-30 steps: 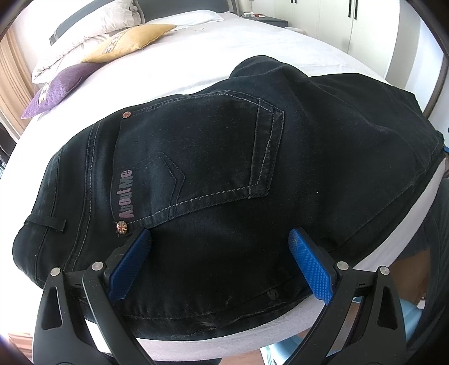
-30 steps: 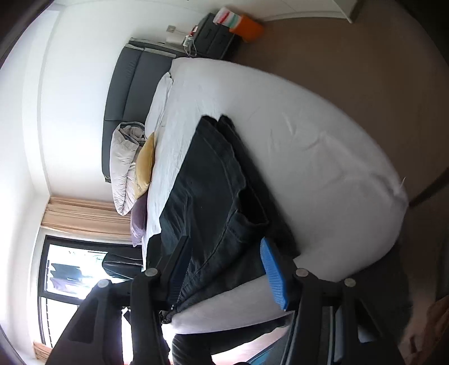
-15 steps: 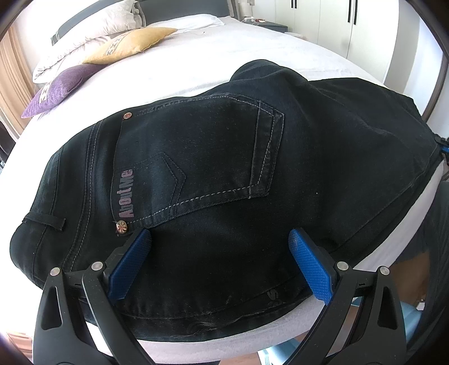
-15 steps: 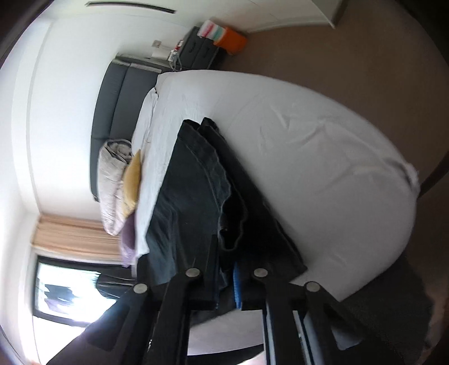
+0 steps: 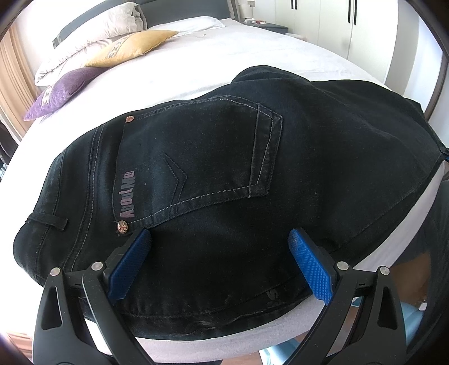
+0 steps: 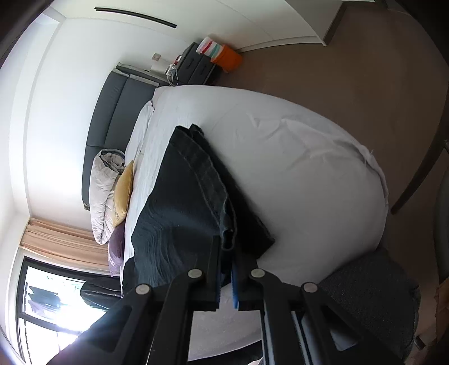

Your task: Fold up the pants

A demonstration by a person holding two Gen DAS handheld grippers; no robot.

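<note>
Black jeans [image 5: 224, 174] lie on the white bed [image 5: 224, 53], seat side up with a back pocket and an "AboutMe" label showing. My left gripper [image 5: 220, 252] is open, its blue pads [image 5: 132, 258] resting over the hip area near the bed's front edge. In the right wrist view the jeans [image 6: 179, 207] run away along the bed. My right gripper [image 6: 228, 252] is shut on the jeans' near edge, pinching a fold of denim.
Pillows in white, yellow [image 5: 134, 47] and purple [image 5: 64, 92] lie at the head of the bed. White wardrobes [image 5: 364, 25] stand behind. In the right wrist view there is a dark nightstand [image 6: 196, 66], an orange bin [image 6: 227, 57], brown floor and a window [image 6: 47, 303].
My right gripper went from open to shut on the jeans' edge and has lifted a little. My left gripper has stayed open over the seat of the jeans.
</note>
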